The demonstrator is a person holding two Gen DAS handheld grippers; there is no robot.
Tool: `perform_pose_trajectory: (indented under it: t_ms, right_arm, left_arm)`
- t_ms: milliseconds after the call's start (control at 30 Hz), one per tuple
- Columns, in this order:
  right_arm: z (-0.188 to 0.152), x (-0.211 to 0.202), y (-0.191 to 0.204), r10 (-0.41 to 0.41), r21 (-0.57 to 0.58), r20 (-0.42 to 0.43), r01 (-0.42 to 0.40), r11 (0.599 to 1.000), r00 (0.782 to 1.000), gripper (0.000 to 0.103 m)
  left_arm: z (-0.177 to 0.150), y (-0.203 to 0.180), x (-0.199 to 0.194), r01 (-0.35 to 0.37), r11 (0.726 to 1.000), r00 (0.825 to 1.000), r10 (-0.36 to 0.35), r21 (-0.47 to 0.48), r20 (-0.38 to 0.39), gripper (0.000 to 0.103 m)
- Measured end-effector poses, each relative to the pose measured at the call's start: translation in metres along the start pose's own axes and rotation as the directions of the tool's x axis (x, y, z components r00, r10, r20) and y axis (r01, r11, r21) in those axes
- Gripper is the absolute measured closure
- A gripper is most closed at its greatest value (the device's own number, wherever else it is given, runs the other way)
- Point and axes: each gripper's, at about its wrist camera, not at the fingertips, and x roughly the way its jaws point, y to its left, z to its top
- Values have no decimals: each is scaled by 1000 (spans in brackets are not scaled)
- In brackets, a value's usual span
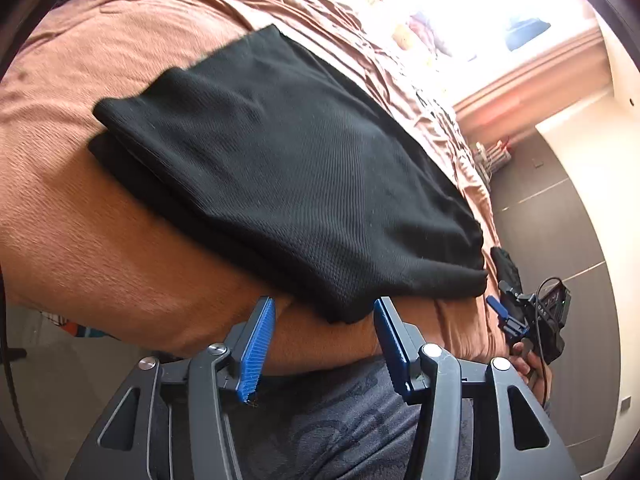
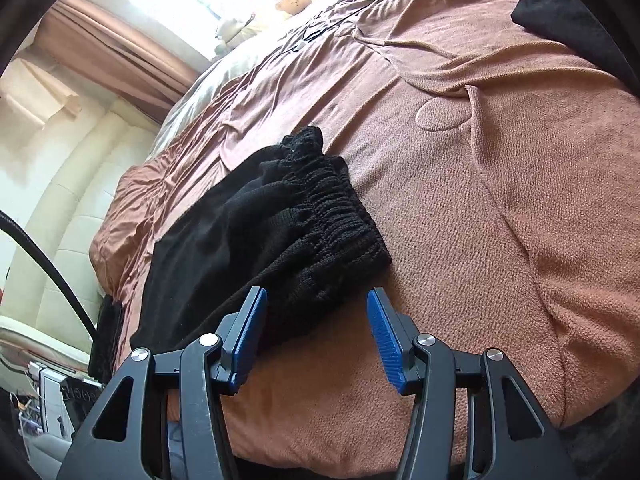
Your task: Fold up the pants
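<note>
Two grippers, left (image 1: 324, 312) and right (image 2: 316, 304), stand half open and hold nothing. My folded black pants (image 1: 288, 168) lie on the brown blanket (image 1: 100, 220), just past my blue pads (image 1: 260, 340).

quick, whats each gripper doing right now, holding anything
left gripper: open, empty, at the near edge of the folded black pants.
right gripper: open, empty, just short of the elastic waistband.

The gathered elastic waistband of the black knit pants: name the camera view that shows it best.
The right wrist view: the gathered elastic waistband lies unobstructed on the brown bedspread, its ruffles sharp. The left wrist view shows only smooth folded black fabric, no waistband.
</note>
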Motion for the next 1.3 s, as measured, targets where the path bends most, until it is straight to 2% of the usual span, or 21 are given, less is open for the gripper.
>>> perform_pose_trajectory:
  t_ms: [100,333,467,633,767,800,867,1033,1167,1300]
  right_arm:
    - [1,6,2,-9,-13,24,9,1000,1000,36]
    - [7,26,13,-72,-21,35,72,997,997,36]
    - [9,34,19,-129,-40,47,131,991,990,36]
    - [6,45,23,-249,-79,29,250,965,968,36]
    - [1,47,23,-283,-102,13,283,954,959,36]
    - [-1,47,25,-301,-122,9,300,946,954,36]
    - [-4,47,27,-340,-148,8,337,930,941,36]
    - [-9,39,33,-368,-164,12,365,916,930,36]
    - [-15,26,37,-337,-141,30,338,931,941,36]
    - [-22,-3,51,-249,-129,99,261,957,963,36]
  left_arm:
    - [4,14,-12,-25,999,999,26,-22,31,49]
    - [19,45,-30,-63,991,992,75,-117,100,49]
    - [27,60,-31,-59,983,988,82,-173,129,49]
    - [39,67,-28,-53,976,984,87,-213,154,49]
    - [45,79,-26,-42,956,977,101,-291,190,49]
    - [44,84,-26,-21,946,974,92,-323,206,50]
    - [44,90,-26,-19,932,969,106,-361,224,59]
    - [38,99,-28,-28,915,963,133,-404,234,88]
    - [37,102,-29,-7,923,965,107,-384,239,92]
    - [36,107,-32,25,923,969,72,-384,237,92]
